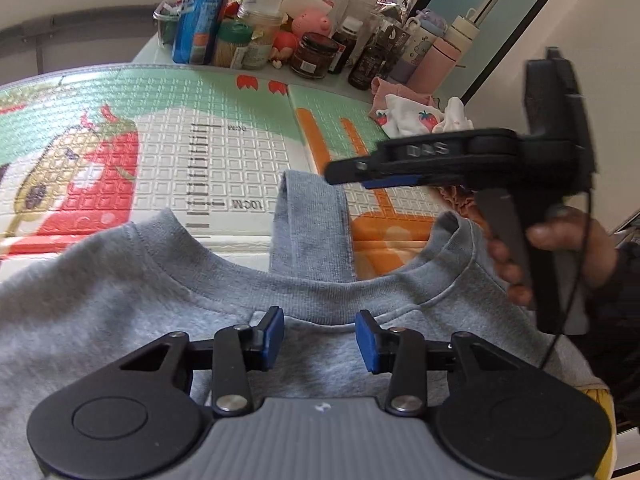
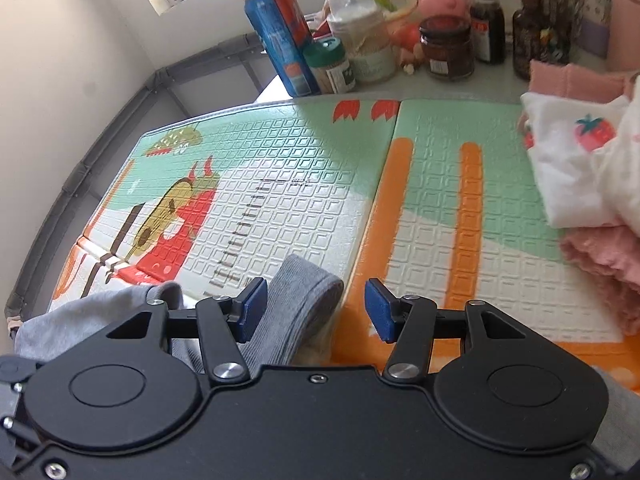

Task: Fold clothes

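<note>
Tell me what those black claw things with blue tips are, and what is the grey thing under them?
They are grabbing tools, not a robot. A person holds one in each hand, and each carries a camera looking along its two fingers. One picture comes from the left gripper, the other from the right gripper. In the left picture you can also see the person's hand gripping the right tool. The grey thing is a sweatshirt lying on a colourful play mat, waiting to be folded. Both claws stand open and neither holds anything yet. Bottles and jars stand at the back, beside strawberry-print clothes.

Matt grey knit sweatshirt, embossed foam mat
</note>
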The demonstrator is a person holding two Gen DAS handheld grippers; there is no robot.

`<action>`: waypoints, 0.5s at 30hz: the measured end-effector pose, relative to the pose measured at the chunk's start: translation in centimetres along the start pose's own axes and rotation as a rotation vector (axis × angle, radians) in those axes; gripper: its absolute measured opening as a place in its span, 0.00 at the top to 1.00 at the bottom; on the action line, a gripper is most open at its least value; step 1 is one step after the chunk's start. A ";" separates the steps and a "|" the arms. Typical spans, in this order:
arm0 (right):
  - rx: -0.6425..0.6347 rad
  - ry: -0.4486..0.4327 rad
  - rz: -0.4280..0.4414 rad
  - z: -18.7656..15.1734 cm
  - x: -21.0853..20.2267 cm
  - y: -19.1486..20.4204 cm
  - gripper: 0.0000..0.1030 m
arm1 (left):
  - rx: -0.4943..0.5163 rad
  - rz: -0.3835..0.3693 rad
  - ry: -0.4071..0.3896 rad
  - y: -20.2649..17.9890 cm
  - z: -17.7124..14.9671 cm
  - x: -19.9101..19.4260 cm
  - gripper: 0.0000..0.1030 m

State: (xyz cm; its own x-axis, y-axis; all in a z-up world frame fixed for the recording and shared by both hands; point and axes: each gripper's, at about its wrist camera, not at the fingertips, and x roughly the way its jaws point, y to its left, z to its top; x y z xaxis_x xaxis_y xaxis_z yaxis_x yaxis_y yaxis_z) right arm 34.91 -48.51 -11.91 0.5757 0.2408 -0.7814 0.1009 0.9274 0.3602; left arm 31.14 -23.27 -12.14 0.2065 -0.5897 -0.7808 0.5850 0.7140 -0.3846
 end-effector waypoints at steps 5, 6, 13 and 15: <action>0.008 0.016 0.011 0.5 2.1 -0.4 0.50 | -0.008 -0.024 0.007 0.1 0.1 0.5 0.59; 0.013 0.017 0.018 0.6 2.3 -0.4 0.50 | -0.012 -0.029 0.010 0.1 0.1 0.6 0.59; 0.031 0.026 0.044 0.4 3.8 -0.7 0.53 | -0.041 -0.033 0.032 0.6 0.2 1.2 0.59; 0.036 0.010 0.053 0.4 3.8 -0.9 0.63 | -0.042 -0.026 0.039 0.6 0.2 1.3 0.59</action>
State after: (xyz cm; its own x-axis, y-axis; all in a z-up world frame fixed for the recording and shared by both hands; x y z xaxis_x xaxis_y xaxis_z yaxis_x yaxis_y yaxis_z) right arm 37.28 -48.51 -14.98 0.5730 0.2925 -0.7656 0.1000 0.9022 0.4195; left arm 31.90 -23.72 -13.33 0.1604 -0.5940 -0.7883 0.5566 0.7140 -0.4248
